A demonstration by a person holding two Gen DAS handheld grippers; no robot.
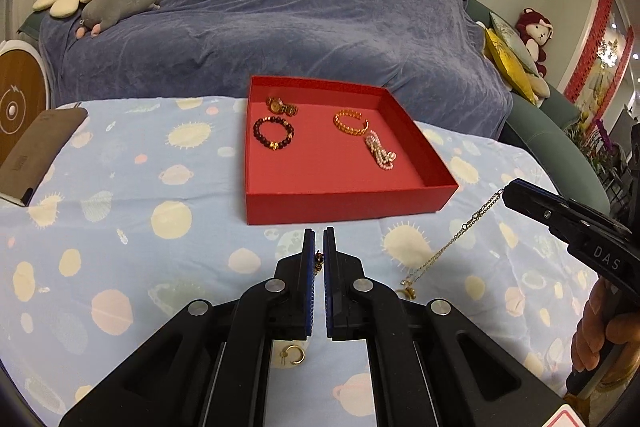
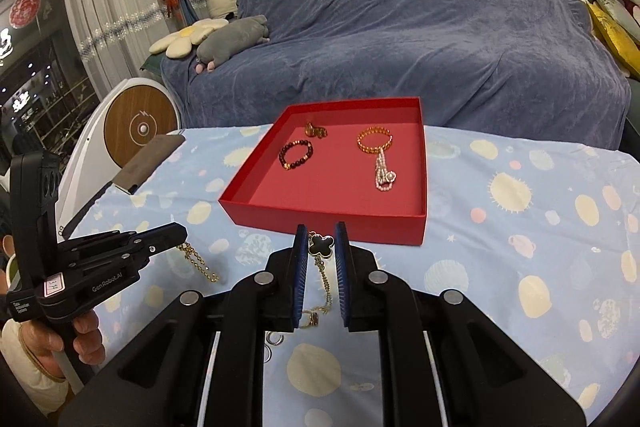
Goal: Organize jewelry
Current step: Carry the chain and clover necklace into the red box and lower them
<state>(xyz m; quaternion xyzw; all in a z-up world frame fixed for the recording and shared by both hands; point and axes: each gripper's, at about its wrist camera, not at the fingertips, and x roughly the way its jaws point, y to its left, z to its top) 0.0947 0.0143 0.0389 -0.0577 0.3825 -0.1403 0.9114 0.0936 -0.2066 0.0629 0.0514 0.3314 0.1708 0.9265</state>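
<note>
A red tray [image 1: 344, 205] [image 2: 328, 221] on the tablecloth holds a gold watch [image 1: 282, 105], a dark bead bracelet [image 1: 273, 133] [image 2: 296, 155], an amber bracelet [image 1: 351, 123] [image 2: 374, 140] and a pearl strand [image 1: 381, 155] [image 2: 384, 175]. My left gripper [image 1: 319, 247] [image 2: 182, 233] is shut on a gold bead chain [image 2: 198, 261] that hangs from its tips. My right gripper [image 2: 321, 243] [image 1: 510, 189] is shut on a black clover pendant [image 2: 320, 246]; its thin gold chain [image 1: 452, 241] trails down to the cloth. A gold ring [image 1: 294, 355] lies under the left gripper.
A brown notebook [image 1: 38, 153] lies at the table's left edge. Small silver rings [image 2: 274, 341] and a gold ring [image 2: 310, 319] lie under the right gripper. A blue-covered sofa [image 1: 280, 27] with plush toys stands behind the table.
</note>
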